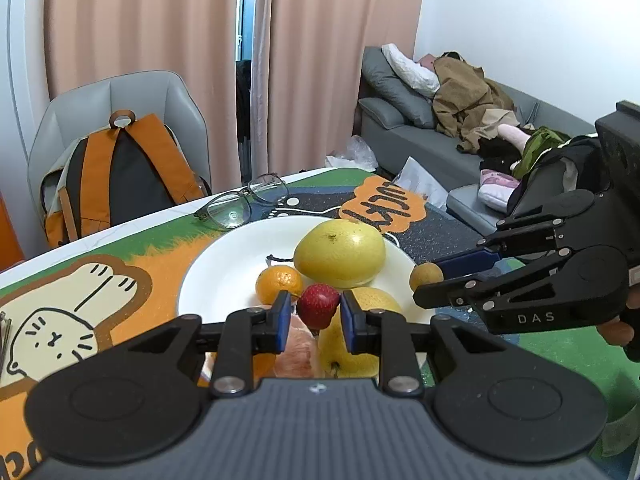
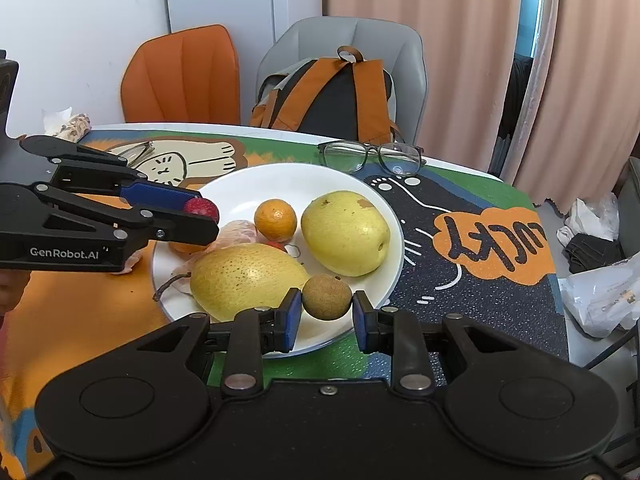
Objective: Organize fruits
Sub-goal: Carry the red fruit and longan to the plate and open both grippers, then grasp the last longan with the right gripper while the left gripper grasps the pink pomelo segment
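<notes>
Left gripper (image 1: 315, 312): clenched on a red strawberry (image 1: 318, 306), blue pads touching both of its sides; held above the near-left part of the plate.
Right gripper (image 2: 327, 317): clenched on a small brown round fruit (image 2: 327, 297), held over the plate's near rim, just beside the nearer pear.
Plate (image 2: 256, 178): white, round, resting on the printed table mat (image 2: 492, 280); its far half is bare, its fruit gathered toward the near half.
Plate contents, counted: two yellow pears, one at the right (image 2: 346, 232) and one at the near side (image 2: 244, 276); one orange mandarin (image 2: 276, 219) between them and the bare far part; one peeled citrus piece (image 2: 238, 234) at the left rim, partly hidden by the left gripper.
Fruit in grippers, counted: two, one per gripper.
Table edge: the far edge runs behind the plate; the right edge drops toward the floor, near plastic bags (image 2: 600, 300).
Open room: bare mat lies right of the plate, up to the orange "LUCKY" print, and left of it on the orange area.
Glasses, counted: two pairs; one (image 2: 372, 157) just beyond the plate's far rim, apart from it; one (image 2: 136, 151) at the far left of the mat.
Chairs, counted: two behind the table; the grey one (image 2: 380, 40) holds an orange-and-black backpack (image 2: 332, 96), the orange one (image 2: 182, 76) stands to its left.
</notes>
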{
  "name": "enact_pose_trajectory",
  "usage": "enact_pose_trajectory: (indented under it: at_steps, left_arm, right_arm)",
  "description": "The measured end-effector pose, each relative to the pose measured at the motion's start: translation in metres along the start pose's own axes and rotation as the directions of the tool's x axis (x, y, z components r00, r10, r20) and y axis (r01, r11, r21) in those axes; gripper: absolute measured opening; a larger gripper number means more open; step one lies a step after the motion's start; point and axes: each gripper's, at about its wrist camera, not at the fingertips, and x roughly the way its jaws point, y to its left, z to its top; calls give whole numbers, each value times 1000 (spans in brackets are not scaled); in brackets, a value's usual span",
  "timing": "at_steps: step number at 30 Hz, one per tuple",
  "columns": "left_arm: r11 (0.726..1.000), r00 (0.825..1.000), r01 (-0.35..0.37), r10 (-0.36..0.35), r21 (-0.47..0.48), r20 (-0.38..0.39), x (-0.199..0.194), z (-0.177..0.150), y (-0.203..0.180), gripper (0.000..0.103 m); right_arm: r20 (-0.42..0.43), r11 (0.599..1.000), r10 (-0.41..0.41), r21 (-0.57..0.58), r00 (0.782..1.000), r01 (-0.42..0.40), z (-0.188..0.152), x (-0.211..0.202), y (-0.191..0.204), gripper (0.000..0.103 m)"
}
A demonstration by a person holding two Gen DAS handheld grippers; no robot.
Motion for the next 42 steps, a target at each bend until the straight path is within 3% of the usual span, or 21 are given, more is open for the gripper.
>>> enact_pose_trajectory:
  at_steps: [16,20,24,29,33,35,38,40,42]
  left_arm:
    - [999,999,-32,32,-5,-42,13,3,1,25]
    - [999,998,-40,40,-15,-53,18,5,3,25]
    - [998,996,-61,60,-15,-66,25,6,5,25]
    - [998,996,-62,61,-17,-60,27,6,6,26]
    - [997,996,-73,73,2,-59,26,6,3,32]
    - [996,995,-85,85,4,-58,25,6,3,40]
    - [995,994,-97,97,-8,-55,23,5,6,59]
    - [995,994,-99,99,-13,-42,20,4,8,77]
    - [995,994,-103,103,-9,-25,16,2,8,84]
  right_arm:
    - [-6,999,-2,-35,1000,2,-2,3,8,28]
    - [-7,998,3,-62,1000,-3,-5,0,13,38]
    - [-7,997,3,-75,1000,-4,-7,-1,16,39]
    - [0,996,9,-86,1000,-9,-10,-4,17,51]
    - [-1,995,9,-95,1000,-9,-11,-4,19,52]
    - [-2,995,12,-97,1000,-13,-12,-5,20,52]
    - [3,994,17,-104,1000,-16,-13,-7,22,56]
    - [7,994,18,-111,1000,-17,-14,-8,24,60]
    - [13,993,18,-117,1000,-17,-16,-10,25,63]
